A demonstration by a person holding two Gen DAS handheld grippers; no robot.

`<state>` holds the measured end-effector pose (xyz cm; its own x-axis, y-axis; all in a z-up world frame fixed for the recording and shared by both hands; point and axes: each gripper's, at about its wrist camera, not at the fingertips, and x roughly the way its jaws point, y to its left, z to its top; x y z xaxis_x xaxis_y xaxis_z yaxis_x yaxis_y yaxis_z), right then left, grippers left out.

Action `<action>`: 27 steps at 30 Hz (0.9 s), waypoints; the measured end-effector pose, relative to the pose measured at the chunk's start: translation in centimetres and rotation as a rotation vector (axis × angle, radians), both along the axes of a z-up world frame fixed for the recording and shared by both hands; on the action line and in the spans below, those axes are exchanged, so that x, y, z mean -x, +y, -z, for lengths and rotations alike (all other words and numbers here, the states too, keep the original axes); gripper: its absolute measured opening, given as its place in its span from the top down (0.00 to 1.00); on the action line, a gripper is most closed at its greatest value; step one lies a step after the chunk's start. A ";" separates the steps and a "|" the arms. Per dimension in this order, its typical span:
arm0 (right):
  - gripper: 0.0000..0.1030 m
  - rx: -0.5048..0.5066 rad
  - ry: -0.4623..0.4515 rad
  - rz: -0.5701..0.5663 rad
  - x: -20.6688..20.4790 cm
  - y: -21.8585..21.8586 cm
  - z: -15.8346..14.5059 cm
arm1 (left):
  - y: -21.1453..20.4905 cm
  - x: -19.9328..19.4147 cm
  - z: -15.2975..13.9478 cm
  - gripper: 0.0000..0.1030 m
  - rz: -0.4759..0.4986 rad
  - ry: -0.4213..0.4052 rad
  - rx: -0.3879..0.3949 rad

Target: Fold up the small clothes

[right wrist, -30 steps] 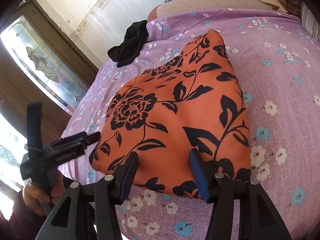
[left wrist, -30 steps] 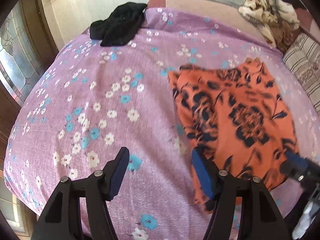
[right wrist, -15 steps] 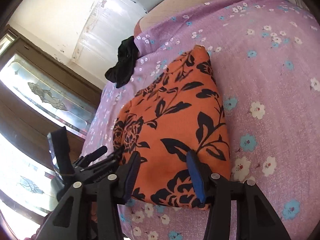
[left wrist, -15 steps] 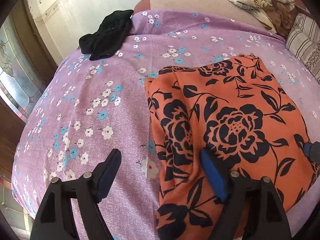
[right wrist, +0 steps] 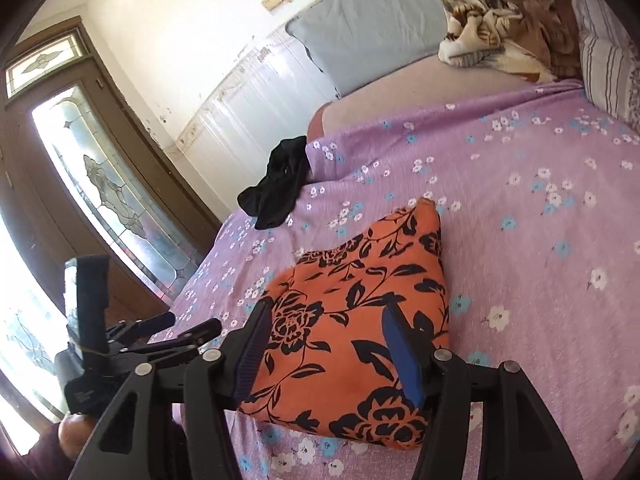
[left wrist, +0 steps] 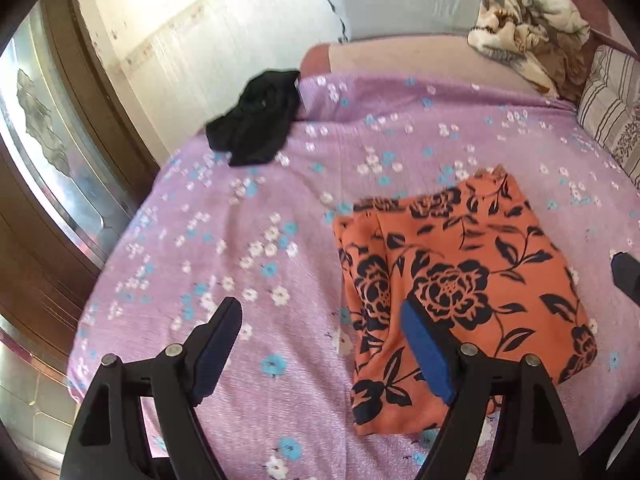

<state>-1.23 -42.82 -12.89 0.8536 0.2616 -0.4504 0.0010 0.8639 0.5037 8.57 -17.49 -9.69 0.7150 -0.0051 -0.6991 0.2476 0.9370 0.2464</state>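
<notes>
A folded orange garment with black flowers point(left wrist: 460, 280) point(right wrist: 360, 292) lies flat on the purple flowered bedsheet point(left wrist: 240, 240). My left gripper point(left wrist: 320, 312) hovers open above the sheet at the garment's left edge, with nothing between its fingers. It also shows from the side in the right wrist view, the left gripper point(right wrist: 192, 322) in a person's hand. My right gripper point(right wrist: 326, 316) hangs above the garment's near part. Its jaws are opening and do not touch the cloth. A black garment point(left wrist: 256, 128) point(right wrist: 280, 184) lies crumpled at the sheet's far left corner.
A grey pillow point(right wrist: 360, 28), a crumpled beige blanket point(left wrist: 528, 12) and a striped cushion point(left wrist: 612, 108) sit at the bed's far end. A wooden door with patterned glass point(right wrist: 104, 184) stands close on the left, past the bed edge.
Both grippers have lifted up and back from the orange garment, which stays folded on the sheet. The left jaws widened, then the right jaws spread.
</notes>
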 end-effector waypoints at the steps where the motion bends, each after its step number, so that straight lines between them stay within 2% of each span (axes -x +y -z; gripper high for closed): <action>1: 0.38 0.012 -0.011 0.005 0.1 0.1 -0.2 | 0.1 0.5 -0.9 0.20 0.004 -0.022 0.003; 2: 0.38 0.021 -0.022 0.009 0.2 0.2 -0.4 | 0.3 0.9 -1.6 0.19 0.003 -0.042 0.007; 4: 0.38 0.025 -0.046 0.013 0.5 0.2 -0.8 | 0.6 2.0 -3.4 0.11 -0.003 -0.092 0.013; 7: 0.36 0.031 -0.091 0.020 1.2 0.2 -1.5 | 1.0 3.6 -5.7 0.09 0.009 -0.172 0.022; 9: 0.36 0.041 -0.118 0.022 1.8 0.3 -1.9 | 1.2 4.3 -6.8 0.09 0.018 -0.196 0.032; 15: 0.35 0.101 -0.200 0.039 3.6 1.2 -3.3 | 1.8 6.0 -9.6 0.09 0.023 -0.244 0.054; 19: 0.35 0.122 -0.219 0.052 4.9 1.6 -4.0 | 2.3 7.3 -11.5 0.09 0.028 -0.272 0.081; 27: 0.29 0.237 -0.285 0.077 10.8 4.0 -7.3 | 4.0 9.5 -14.4 0.09 0.046 -0.313 0.158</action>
<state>-11.99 -38.85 -5.59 0.9666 0.1087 -0.2319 -0.0410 0.9595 0.2788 -0.89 -13.48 4.69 0.8908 -0.1329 -0.4345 0.2261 0.9591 0.1702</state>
